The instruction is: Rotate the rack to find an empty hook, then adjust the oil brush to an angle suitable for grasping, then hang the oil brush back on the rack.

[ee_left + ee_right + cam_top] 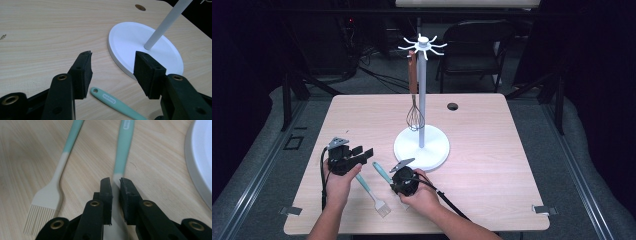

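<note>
Two teal-handled utensils lie near the table's front edge. One is a pastry brush with pale bristles. The other utensil lies beside it, its head hidden under my right gripper. That gripper points down, shut on the utensil's white neck. My left gripper hovers open to the left with nothing between its pads, and the utensil's handle end lies below it. A white hanging stand carries a wooden-handled whisk.
The stand's pole rises from a round base just beyond both grippers; its rim lies close to the right gripper. A cable hole is at the table's back. A dark chair stands behind the table.
</note>
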A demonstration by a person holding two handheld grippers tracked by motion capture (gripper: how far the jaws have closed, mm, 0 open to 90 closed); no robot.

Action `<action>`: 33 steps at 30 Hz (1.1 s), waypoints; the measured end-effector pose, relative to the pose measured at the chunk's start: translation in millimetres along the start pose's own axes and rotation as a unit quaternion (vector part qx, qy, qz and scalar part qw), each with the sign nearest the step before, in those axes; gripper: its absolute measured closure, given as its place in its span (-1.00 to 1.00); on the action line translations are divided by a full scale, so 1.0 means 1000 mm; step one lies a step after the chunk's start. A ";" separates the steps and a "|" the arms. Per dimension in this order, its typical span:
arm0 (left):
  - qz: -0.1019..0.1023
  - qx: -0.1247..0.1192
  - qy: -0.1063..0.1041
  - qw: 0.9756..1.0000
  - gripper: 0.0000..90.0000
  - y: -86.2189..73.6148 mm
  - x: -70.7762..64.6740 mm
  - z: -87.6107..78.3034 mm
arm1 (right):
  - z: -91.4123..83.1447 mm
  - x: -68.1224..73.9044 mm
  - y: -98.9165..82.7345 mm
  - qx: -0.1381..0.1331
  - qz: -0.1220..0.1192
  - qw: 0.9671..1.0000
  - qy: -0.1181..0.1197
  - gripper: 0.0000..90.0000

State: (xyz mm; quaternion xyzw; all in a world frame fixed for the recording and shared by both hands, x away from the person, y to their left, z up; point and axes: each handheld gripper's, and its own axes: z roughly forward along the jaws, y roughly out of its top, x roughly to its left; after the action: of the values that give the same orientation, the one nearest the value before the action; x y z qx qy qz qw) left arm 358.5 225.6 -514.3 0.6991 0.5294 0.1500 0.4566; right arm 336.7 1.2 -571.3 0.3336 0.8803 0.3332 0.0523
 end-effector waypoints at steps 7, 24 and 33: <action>0.005 0.009 -0.003 1.000 0.08 -0.003 -0.005 0.004 | -0.019 -0.013 -0.019 0.003 0.001 1.000 -0.008 0.81; 0.029 0.033 -0.015 0.999 0.08 -0.010 -0.023 0.016 | -0.073 -0.037 -0.079 0.003 0.008 0.999 -0.032 0.81; 0.034 0.046 -0.031 0.998 0.08 -0.015 -0.036 0.026 | -0.078 -0.043 -0.088 -0.010 0.035 0.999 -0.020 0.81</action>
State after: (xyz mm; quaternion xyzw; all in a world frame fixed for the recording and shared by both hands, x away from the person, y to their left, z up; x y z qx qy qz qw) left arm 353.3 182.1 -530.1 0.7415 0.4971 0.1193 0.4345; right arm 296.8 -117.8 -571.4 0.3701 0.8636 0.3368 0.0616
